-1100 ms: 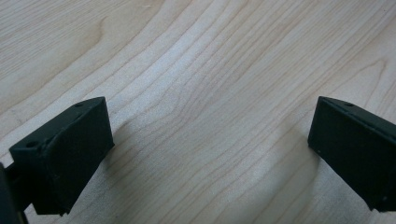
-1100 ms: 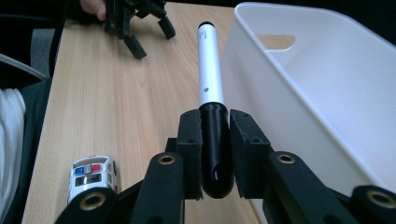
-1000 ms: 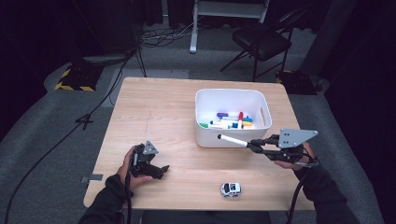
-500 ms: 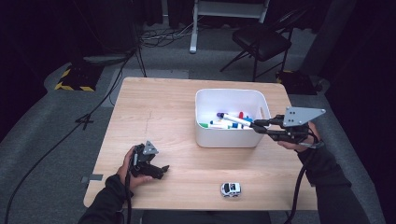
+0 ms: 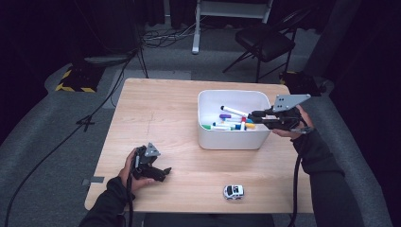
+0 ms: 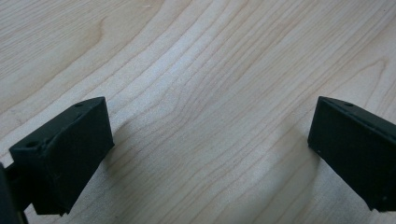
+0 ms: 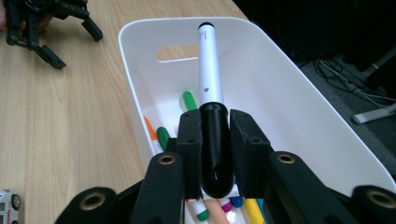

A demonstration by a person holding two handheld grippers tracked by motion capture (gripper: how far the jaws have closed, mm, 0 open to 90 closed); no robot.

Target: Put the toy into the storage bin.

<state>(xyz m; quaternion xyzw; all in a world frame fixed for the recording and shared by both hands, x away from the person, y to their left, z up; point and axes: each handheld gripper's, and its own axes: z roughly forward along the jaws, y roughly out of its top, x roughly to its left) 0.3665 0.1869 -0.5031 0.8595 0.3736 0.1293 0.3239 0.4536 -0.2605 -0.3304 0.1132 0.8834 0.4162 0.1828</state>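
Markers fill the bottom of a white bin [image 5: 229, 137] that stands on the right half of the wooden bench [image 5: 165, 113] in the high view. The right gripper [image 5: 257, 116], held in a hand coming in from the right, reaches over the bin's right rim with its fingers clamped on the dark cap end of a white marker [image 5: 234, 111]; the marker's body sticks out leftward above the coloured markers [image 5: 231, 125] lying inside. The left gripper [image 5: 161, 174] rests low on the bench near the front left, well apart from the bin. A small white toy car [image 5: 233, 191] sits near the front edge, between the two arms.

Bare wood grain of the bench [image 6: 196, 84] runs across the left gripper view, and the two black fingers [image 6: 70, 149] stand wide apart with nothing between them.

In the right gripper view, the two pads press from either side on the black cap of the white marker [image 7: 208, 70], which points away over the bin [image 7: 289, 93], its far tip near the handle slot in the end wall. Green, orange, yellow and pink markers [image 7: 189, 100] lie on the bin floor below it. The left gripper [image 7: 46, 28] shows far off at the top left on the bench, and the toy car [image 7: 8, 203] peeks in at the lower left edge.
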